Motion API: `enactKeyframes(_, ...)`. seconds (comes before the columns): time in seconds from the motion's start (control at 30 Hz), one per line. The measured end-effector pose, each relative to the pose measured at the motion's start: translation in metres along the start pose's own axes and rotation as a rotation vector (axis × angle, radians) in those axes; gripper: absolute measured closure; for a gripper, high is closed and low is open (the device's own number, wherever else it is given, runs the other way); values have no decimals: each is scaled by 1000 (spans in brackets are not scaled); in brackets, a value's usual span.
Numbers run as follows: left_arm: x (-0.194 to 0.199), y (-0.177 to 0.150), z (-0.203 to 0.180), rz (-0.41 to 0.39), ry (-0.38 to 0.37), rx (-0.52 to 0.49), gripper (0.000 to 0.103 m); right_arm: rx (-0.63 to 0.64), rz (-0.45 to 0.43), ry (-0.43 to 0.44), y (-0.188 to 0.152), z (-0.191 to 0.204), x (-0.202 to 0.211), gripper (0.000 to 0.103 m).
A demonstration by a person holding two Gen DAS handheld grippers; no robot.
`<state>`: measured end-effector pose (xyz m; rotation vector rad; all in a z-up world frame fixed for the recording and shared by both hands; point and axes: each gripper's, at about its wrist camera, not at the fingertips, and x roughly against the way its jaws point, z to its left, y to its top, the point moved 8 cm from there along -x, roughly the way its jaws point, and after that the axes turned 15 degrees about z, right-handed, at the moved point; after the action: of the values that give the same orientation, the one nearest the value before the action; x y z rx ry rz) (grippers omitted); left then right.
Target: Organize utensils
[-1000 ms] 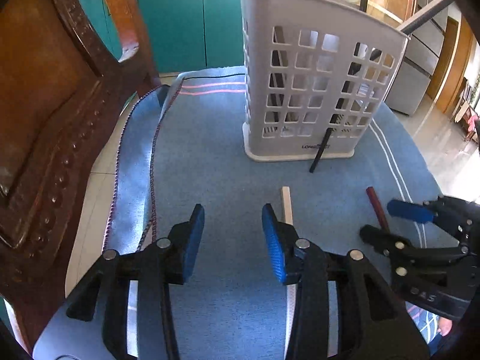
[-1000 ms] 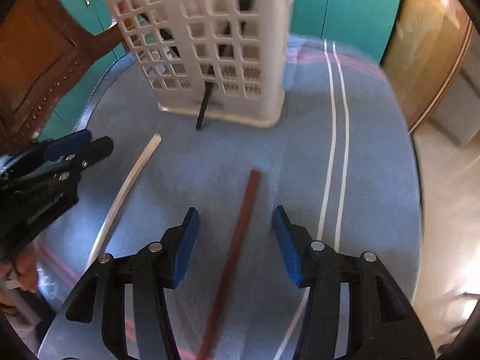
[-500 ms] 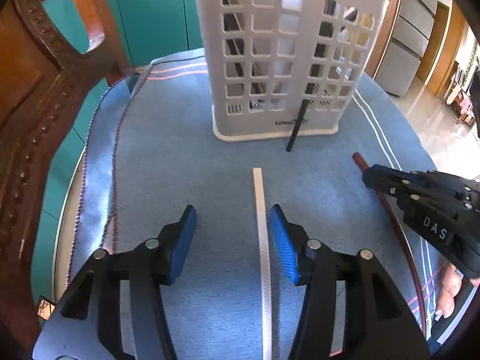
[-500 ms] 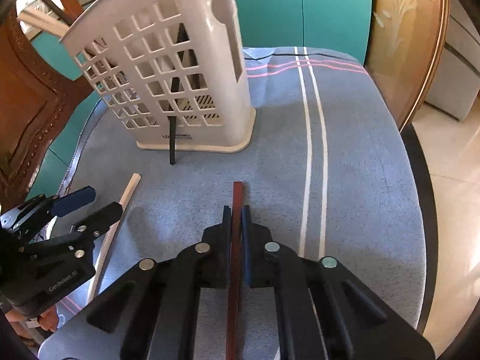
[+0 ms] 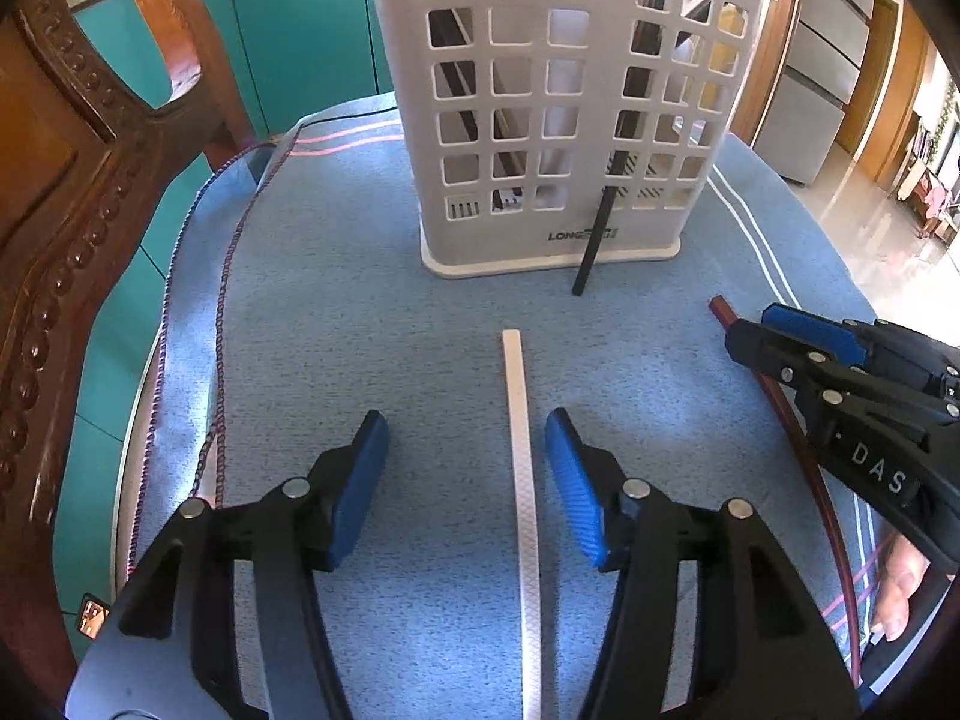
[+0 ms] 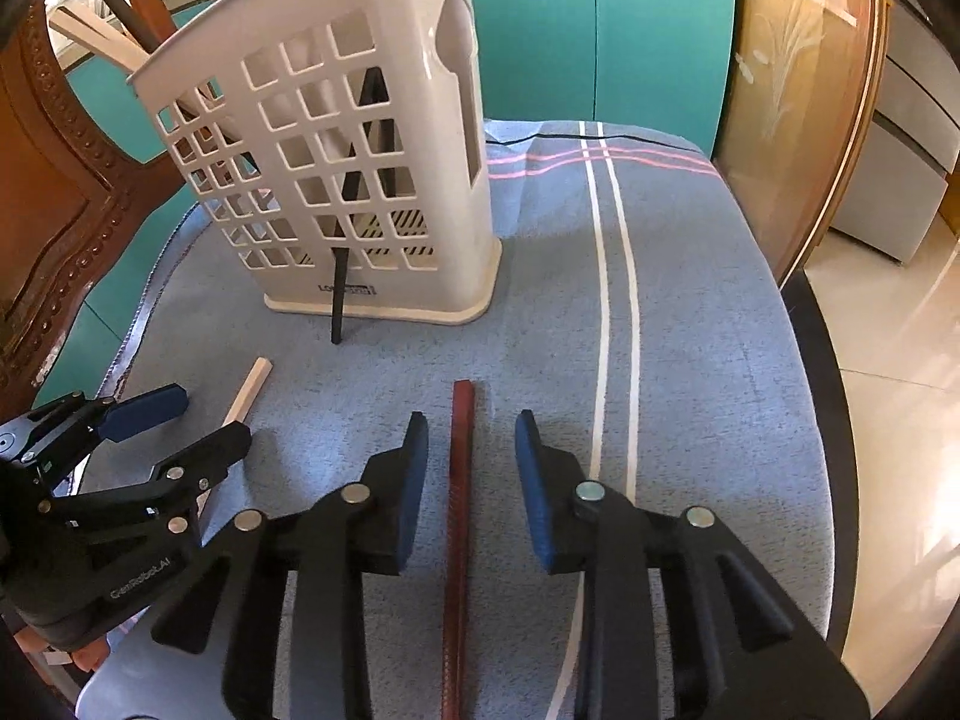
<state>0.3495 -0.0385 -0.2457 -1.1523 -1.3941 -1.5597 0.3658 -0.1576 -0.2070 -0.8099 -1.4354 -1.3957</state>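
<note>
A white lattice utensil basket (image 5: 564,120) stands on the blue cloth; it also shows in the right wrist view (image 6: 336,168). Several sticks stand inside it, and a black stick (image 5: 591,240) pokes out through its lower wall. My left gripper (image 5: 465,480) is open, with a white stick (image 5: 521,480) lying on the cloth between its fingers, nearer the right one. My right gripper (image 6: 471,474) is open, with a dark red stick (image 6: 459,510) lying between its fingers. The red stick's tip (image 5: 717,305) shows beside the right gripper (image 5: 798,339) in the left wrist view.
A carved wooden chair (image 5: 54,210) stands close on the left. The blue cloth (image 6: 690,360) with white stripes covers a round table whose edge drops off at the right. Teal cabinets (image 6: 600,30) are behind. My left gripper (image 6: 174,426) lies left of the right one.
My right gripper, shut on the red stick half a second ago, has opened again around it. My left gripper has shifted so the white stick lies between its fingers.
</note>
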Motion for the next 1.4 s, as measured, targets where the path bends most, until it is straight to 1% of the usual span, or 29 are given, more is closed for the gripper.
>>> enactKeyframes(0.13,0,0,0,0,1,-1,47,11,10,-19,-2,0,-4,72)
enactKeyframes(0.27,0,0,-1,0,1,1,47,31,7,-35,-3,3,-7,65)
enactKeyframes(0.43,-2,1,1,3,3,0,47,49,7,-51,-4,7,-8,59)
enactKeyframes(0.67,-2,2,2,5,2,2,45,61,5,-69,-6,14,-10,54)
enactKeyframes(0.9,-2,2,4,6,5,8,42,74,3,-87,-10,19,-12,51)
enactKeyframes(1.13,-2,2,3,8,6,11,42,76,4,-89,-10,15,-11,50)
enactKeyframes(1.23,-2,2,5,19,-12,21,42,77,5,-90,-10,15,-11,50)
enactKeyframes(1.33,-1,2,8,20,-14,28,53,77,5,-90,-10,15,-11,50)
enactKeyframes(1.4,0,2,9,18,-22,25,72,76,5,-90,-11,16,-12,50)
